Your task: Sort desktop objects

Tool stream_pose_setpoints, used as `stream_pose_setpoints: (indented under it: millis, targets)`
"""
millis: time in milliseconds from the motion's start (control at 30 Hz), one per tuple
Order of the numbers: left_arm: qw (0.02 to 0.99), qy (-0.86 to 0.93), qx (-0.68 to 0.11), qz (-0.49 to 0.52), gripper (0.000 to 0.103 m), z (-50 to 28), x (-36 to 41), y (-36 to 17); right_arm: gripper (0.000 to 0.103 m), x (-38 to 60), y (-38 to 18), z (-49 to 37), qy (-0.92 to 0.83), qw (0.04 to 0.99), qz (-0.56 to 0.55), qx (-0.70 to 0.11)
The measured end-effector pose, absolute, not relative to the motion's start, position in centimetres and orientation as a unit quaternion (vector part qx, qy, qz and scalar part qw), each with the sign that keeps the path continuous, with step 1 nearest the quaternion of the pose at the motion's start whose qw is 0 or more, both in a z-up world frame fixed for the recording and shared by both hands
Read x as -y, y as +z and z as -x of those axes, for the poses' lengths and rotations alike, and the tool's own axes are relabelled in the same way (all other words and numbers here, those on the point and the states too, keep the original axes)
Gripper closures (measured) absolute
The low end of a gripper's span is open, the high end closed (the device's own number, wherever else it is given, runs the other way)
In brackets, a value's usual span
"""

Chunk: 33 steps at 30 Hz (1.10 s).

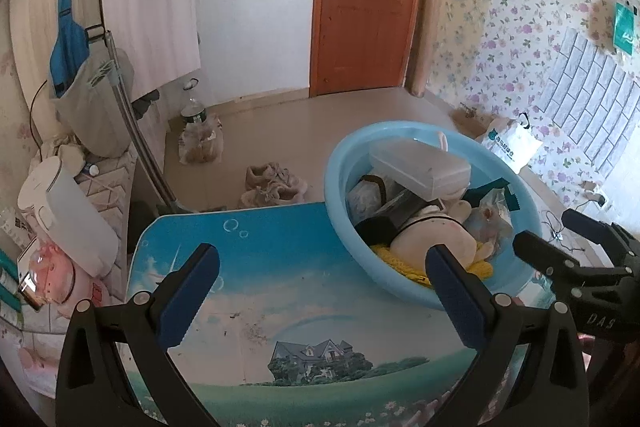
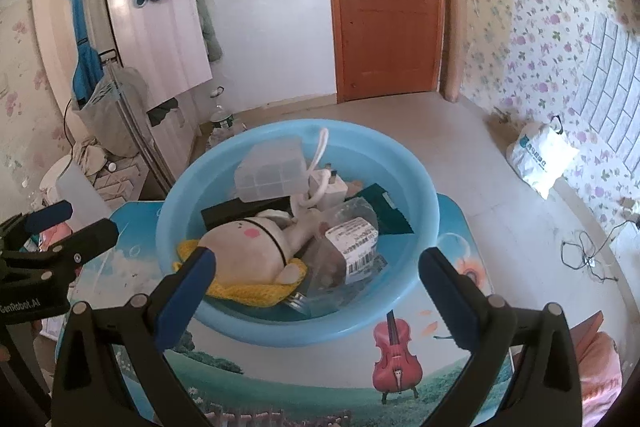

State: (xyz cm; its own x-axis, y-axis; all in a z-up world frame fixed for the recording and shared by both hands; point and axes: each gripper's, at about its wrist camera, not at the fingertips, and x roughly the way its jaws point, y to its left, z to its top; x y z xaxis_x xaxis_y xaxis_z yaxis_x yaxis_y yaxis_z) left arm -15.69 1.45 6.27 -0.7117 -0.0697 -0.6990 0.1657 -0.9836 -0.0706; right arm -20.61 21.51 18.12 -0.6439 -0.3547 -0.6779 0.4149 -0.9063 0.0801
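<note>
**Basin loaded, both tools wide and empty**

Counter first, the picture-printed top filling the lower half of both views, a red violin painted at lower centre of the right wrist view and a little house at lower centre of the left one. On it sits the light blue basin, dead centre in the right view, right of centre in the left, and it is packed. Biggest piece inside: the cream plush toy, lying at the basin's near left with a pink cheek spot showing, resting on a yellow knitted cloth. Behind it, toward the frame's upper middle, a clear plastic compartment box leans on the pile. Right of the plush, a crinkled clear packet with a barcode label. Beside the box, a white charger plug with its white cord looping up over the rim.

Left tool: blue-padded fingers spread wide apart, nothing between them, hanging over bare counter with the right finger in front of the basin's near edge. Right tool: also gaping, empty, its fingers framing the basin's near rim. Each tool pokes into the other's view at the side edge.
</note>
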Motion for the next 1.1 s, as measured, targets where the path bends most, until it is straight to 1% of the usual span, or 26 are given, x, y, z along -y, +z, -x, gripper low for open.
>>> stream_pose_setpoints:
  millis: [367, 1100]
  targets:
    - [0.045, -0.926, -0.054, -0.371, 0.000, 15.9, -1.9, 5.9, 0.000, -21.4, 18.0, 20.8, -0.905, 0.223, -0.360, -0.035]
    - [0.010, -0.943, -0.041, -0.331, 0.000, 14.1, -2.9, 7.6, 0.000, -22.6, 18.7, 19.8, -0.910, 0.227, -0.348, -0.020]
